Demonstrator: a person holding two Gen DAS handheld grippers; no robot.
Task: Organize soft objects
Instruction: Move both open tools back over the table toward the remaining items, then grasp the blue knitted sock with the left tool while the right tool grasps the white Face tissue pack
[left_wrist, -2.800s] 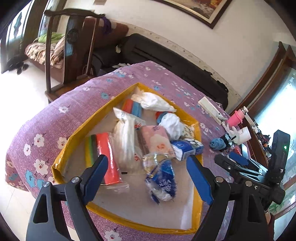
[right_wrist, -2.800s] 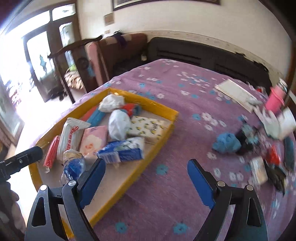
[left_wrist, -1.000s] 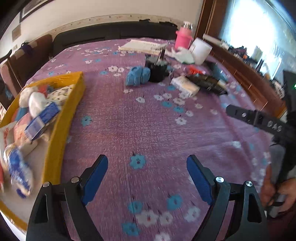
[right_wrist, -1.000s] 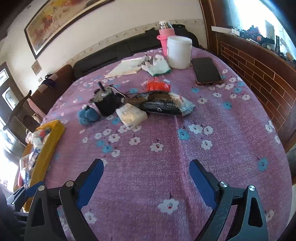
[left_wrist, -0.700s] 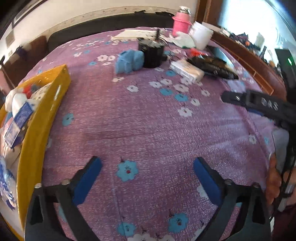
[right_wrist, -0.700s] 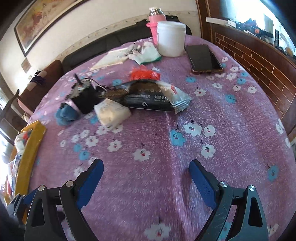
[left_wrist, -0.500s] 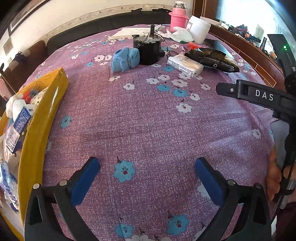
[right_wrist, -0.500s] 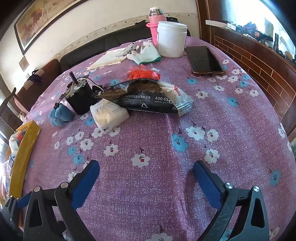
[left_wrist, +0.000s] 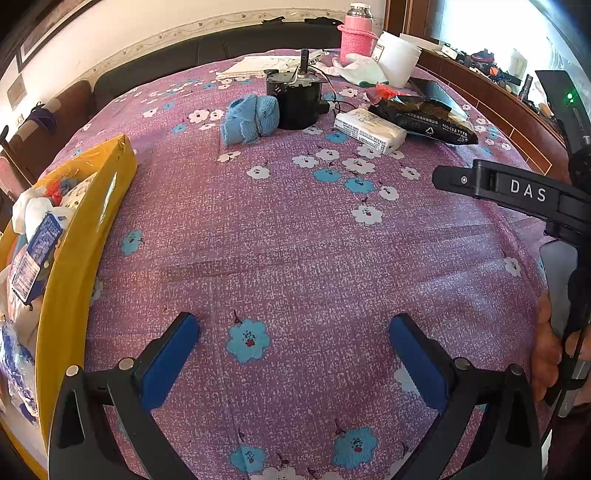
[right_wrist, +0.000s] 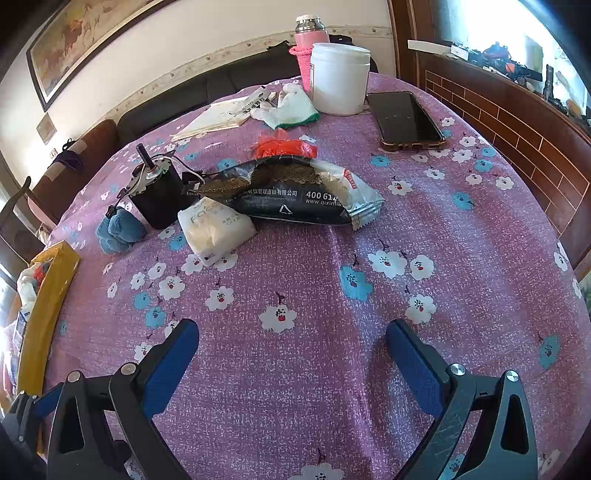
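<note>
I am holding the left gripper (left_wrist: 293, 343) spread wide over bare purple floral tablecloth (left_wrist: 295, 240), with nothing between its blue pads; the right gripper (right_wrist: 291, 350) is hanging just as wide and just as empty. Looking outward from the right one, the white tissue pack (right_wrist: 216, 229) is lying nearest, touching the black snack bag (right_wrist: 295, 199), with the blue knitted bundle (right_wrist: 118, 229) beside the black motor (right_wrist: 159, 195). The yellow tray (left_wrist: 85, 236), already holding soft packs, is sitting at the left edge, well apart from these. I am expecting the tissue pack to be light and squashy with slick film, so I am planning to pinch across its short sides, mid-length. The knit should compress and grip readily; the snack bag is likely to crinkle and slide.
</note>
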